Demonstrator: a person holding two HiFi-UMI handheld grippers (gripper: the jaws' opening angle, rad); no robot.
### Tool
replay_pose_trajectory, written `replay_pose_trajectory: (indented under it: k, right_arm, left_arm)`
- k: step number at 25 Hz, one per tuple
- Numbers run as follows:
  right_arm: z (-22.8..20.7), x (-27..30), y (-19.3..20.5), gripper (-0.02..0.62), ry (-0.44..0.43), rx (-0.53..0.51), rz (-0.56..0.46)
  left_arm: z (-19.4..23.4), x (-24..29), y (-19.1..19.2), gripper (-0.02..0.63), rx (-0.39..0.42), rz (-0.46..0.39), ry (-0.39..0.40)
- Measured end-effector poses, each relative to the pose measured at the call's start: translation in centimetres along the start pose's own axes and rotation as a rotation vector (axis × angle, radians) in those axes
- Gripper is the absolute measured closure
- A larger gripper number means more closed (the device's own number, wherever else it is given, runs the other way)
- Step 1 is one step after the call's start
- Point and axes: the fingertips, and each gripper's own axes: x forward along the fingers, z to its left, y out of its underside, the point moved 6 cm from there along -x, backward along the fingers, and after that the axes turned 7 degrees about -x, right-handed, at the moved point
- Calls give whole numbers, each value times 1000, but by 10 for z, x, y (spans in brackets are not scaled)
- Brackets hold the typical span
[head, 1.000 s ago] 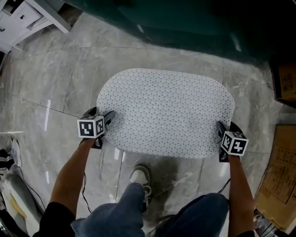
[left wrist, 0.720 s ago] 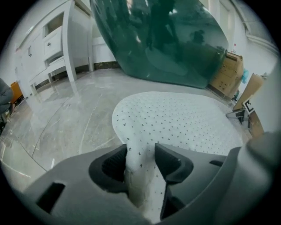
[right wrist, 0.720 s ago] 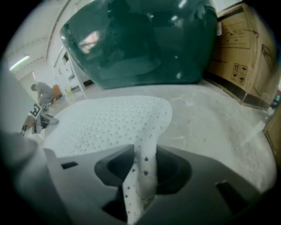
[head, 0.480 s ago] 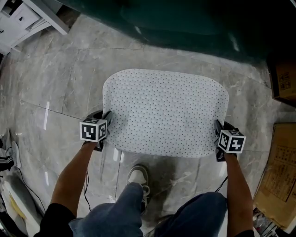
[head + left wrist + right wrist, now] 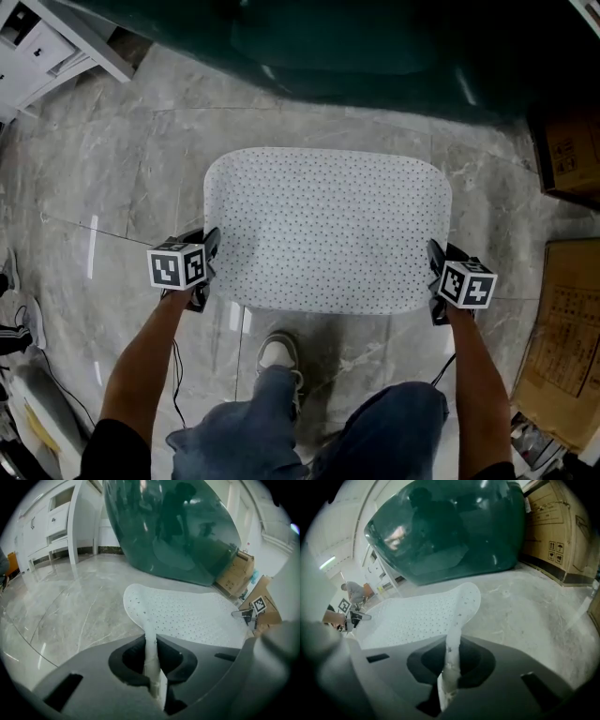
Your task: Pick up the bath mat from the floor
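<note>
Bath mat (image 5: pixel 328 230): on floor (image 5: pixel 112 187) ahead of me, long axis left-to-right. My left claw (image 5: pixel 210 251) pinches its left end, my right claw (image 5: pixel 433 270) its right end; both equally near.

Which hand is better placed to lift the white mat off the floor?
Neither: the left claw and the right claw each pinch an opposite end of the bath mat, so lifting together looks best.

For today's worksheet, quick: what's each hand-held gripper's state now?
Left hand-held gripper: closed on the left edge of the bath mat.
Right hand-held gripper: closed on its right edge.
</note>
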Motion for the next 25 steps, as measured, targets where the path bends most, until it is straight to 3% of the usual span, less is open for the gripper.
replay_pose_trajectory:
  k: [14, 25]
  right_arm:
    - [44, -111, -94, 572, -41, 6, -38]
    - [63, -252, -185, 572, -15, -1, -57]
  left_arm:
    - [-89, -106, -87, 575, 23, -36, 105]
    - [-152, -239, -169, 575, 14, -73, 139]
